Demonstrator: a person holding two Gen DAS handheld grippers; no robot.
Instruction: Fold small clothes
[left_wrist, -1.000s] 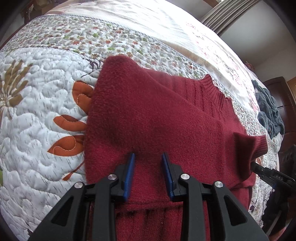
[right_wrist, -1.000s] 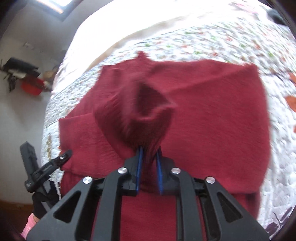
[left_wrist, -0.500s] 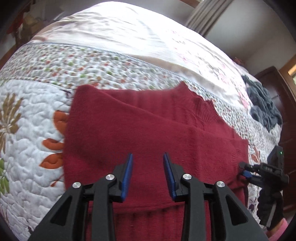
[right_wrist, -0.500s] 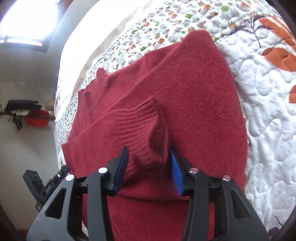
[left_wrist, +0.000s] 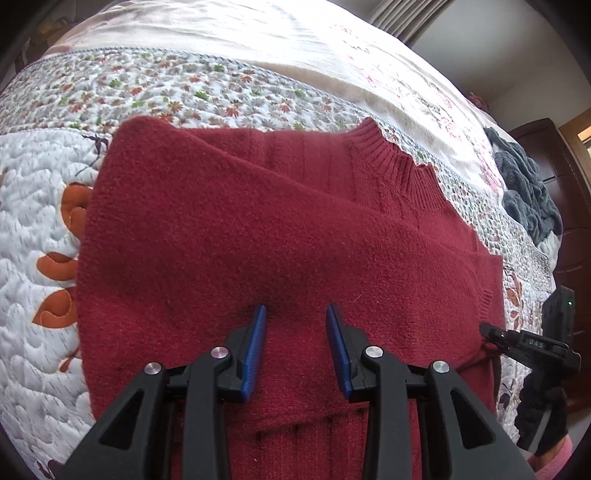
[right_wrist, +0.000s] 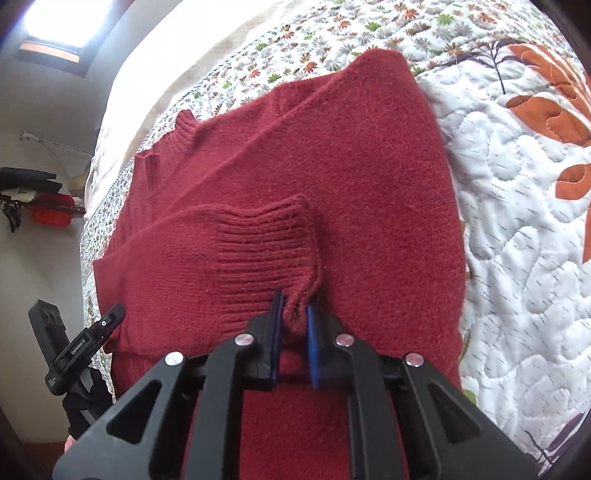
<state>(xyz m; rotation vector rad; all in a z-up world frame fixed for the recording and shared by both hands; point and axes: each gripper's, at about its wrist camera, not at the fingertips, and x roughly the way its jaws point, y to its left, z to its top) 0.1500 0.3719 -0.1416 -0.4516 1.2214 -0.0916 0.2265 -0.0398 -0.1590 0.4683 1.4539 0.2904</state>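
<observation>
A dark red knitted sweater (left_wrist: 280, 229) lies flat on the quilted bed, collar (left_wrist: 399, 166) at the far side and a sleeve folded across its body. My left gripper (left_wrist: 297, 332) hovers open just over the sweater's lower middle with nothing between its blue pads (left_wrist: 255, 350). In the right wrist view the same sweater (right_wrist: 369, 184) fills the frame, and my right gripper (right_wrist: 295, 325) is shut on the near corner of the ribbed sleeve cuff (right_wrist: 258, 254), which rests on the body. Each gripper shows at the other view's edge: right gripper (left_wrist: 517, 341), left gripper (right_wrist: 85, 343).
The floral quilt (left_wrist: 33, 206) spreads left of and beyond the sweater, with a pale sheet (left_wrist: 258, 40) further back. A grey-blue garment pile (left_wrist: 528, 192) lies at the far right bed edge near dark wooden furniture (left_wrist: 554, 147). Red and black items (right_wrist: 44, 214) sit on the floor.
The right gripper carried the cuff over the body, opened around it, and is now closed on the cuff's near corner. The left gripper stayed open, shifting only slightly above the sweater.
</observation>
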